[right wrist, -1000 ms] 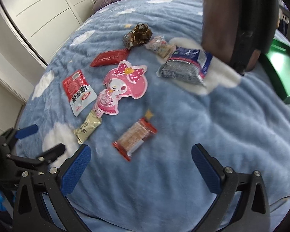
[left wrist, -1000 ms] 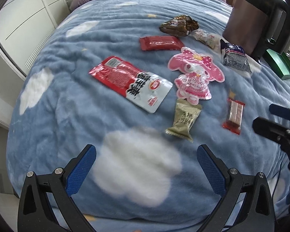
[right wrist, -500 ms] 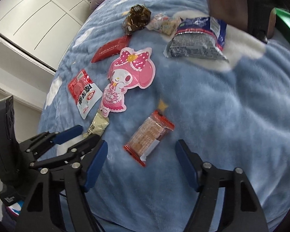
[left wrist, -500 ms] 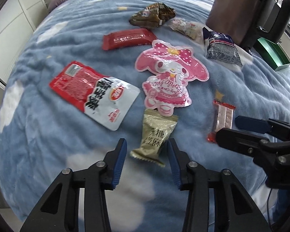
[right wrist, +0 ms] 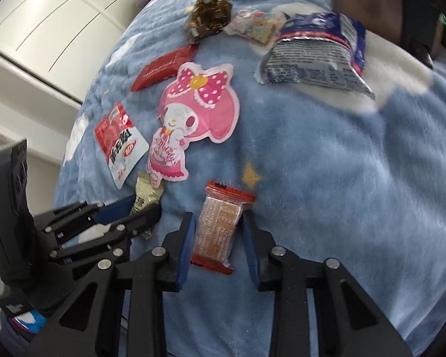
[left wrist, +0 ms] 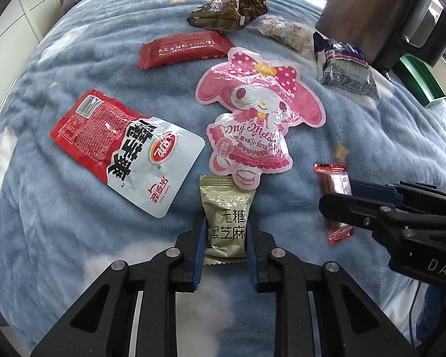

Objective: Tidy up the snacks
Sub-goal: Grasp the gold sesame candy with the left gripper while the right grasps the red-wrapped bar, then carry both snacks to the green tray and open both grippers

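Observation:
Several snacks lie on a blue cloud-print blanket (left wrist: pixel 74 238). My left gripper (left wrist: pixel 225 238) is closed around the lower half of an olive-gold sesame packet (left wrist: pixel 226 217), its blue pads touching both sides. My right gripper (right wrist: pixel 218 238) is closed around a red-ended clear wafer bar (right wrist: pixel 220 229), pads against its sides; the bar also shows in the left wrist view (left wrist: pixel 334 190). Ahead lie a pink My Melody pouch (left wrist: pixel 252 113), a red-and-white pouch (left wrist: pixel 128 145), a red bar (left wrist: pixel 184 47), a brown crumpled pack (left wrist: pixel 229 10), a pale candy bag (left wrist: pixel 285 31) and a blue-grey bag (left wrist: pixel 345 68).
A dark brown chair or bin (left wrist: pixel 371 6) stands at the far right of the bed. A green box (left wrist: pixel 422 80) lies beside it. White wardrobe doors (right wrist: pixel 44 23) are to the left, past the bed edge.
Both grippers moved forward and down and narrowed from wide open. The left one now clamps the olive packet, the right one the wafer bar.

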The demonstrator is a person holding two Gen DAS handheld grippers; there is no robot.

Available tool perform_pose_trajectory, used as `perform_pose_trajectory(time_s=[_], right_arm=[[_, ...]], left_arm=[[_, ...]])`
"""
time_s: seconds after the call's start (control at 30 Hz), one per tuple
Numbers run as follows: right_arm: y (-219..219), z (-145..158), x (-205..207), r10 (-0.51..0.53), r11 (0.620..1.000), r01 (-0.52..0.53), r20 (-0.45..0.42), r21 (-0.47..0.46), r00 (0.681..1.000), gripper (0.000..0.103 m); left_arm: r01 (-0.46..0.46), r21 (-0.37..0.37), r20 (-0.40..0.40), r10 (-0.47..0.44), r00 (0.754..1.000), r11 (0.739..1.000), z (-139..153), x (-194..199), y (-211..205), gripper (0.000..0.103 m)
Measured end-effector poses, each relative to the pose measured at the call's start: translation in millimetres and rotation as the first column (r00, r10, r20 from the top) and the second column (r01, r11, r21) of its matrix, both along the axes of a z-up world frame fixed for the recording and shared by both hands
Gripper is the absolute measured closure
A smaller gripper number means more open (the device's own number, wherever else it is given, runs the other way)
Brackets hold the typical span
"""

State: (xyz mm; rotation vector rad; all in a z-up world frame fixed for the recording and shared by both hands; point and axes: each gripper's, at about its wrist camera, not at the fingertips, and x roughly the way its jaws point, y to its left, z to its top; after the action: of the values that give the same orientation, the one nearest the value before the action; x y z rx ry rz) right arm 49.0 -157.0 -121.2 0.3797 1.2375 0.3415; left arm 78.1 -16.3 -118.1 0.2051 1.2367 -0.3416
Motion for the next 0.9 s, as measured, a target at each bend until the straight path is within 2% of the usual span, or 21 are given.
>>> perform_pose_trajectory(time_s=[0.17,0.33,0.6,0.77,0.9], right_arm=[[-5,9,-5,0.014,1.0,-0.014,0.018,0.016,1.0,0.089],[-22,25,-17,0.003,1.0,-0.004,0.037,0.031,0.999,0.098],[-79,48,-32,-0.08,0.996,0.077,0.079,0.037,0.994,0.099],[-124,58,-42,-0.16,0.987,0.156,0.106,0.037,0.982,0.099],[-167,72,-45,-0.233,0.973,0.232,0.147,0.024,0.961,0.099]], left_arm=[[-0.015,-0.027,0.001,0.015,1.0,1.0,16,-21,10,0.084],[-0.005,-0.007,0.017,0.005,1.0,1.0,34,-37,13,0.084],[0.011,-0.015,0.039,-0.01,0.999,1.0,63,-51,-3,0.084],[0.063,-0.06,0.052,-0.059,0.997,0.996,78,-52,-42,0.084],[0.148,-0.091,0.071,-0.141,0.987,0.985,97,-57,-91,0.084]])
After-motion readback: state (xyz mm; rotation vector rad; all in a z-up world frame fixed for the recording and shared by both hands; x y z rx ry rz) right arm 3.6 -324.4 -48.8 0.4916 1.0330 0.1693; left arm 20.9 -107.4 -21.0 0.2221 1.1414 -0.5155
